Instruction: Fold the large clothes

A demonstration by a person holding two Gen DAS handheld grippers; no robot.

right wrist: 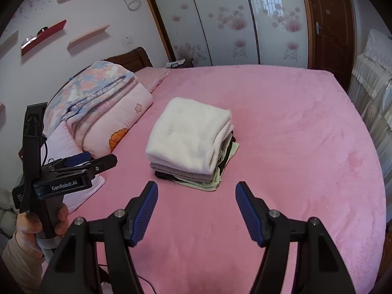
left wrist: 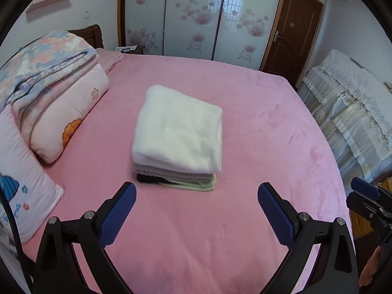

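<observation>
A stack of folded clothes (left wrist: pixel 177 137) (right wrist: pixel 193 142) lies in the middle of the pink bed (left wrist: pixel 257 127) (right wrist: pixel 281 127). A fluffy white garment is on top, with a grey knit, a dark piece and a pale green piece beneath. My left gripper (left wrist: pixel 197 191) hovers open above the bed, short of the stack, nothing between its blue pads. My right gripper (right wrist: pixel 197 191) is open too, empty, and also short of the stack. The left gripper (right wrist: pixel 80 164), held by a hand, shows at the left of the right wrist view. The right gripper (left wrist: pixel 367 193) shows at the right edge of the left wrist view.
Folded quilts (left wrist: pixel 56 93) (right wrist: pixel 103 107) and a pink pillow (left wrist: pixel 22 183) lie along the bed's left side. Sliding wardrobe doors (left wrist: pixel 196 17) and a brown door (left wrist: pixel 291 29) stand behind the bed. A cloth-covered piece of furniture (left wrist: pixel 352 112) stands to the right.
</observation>
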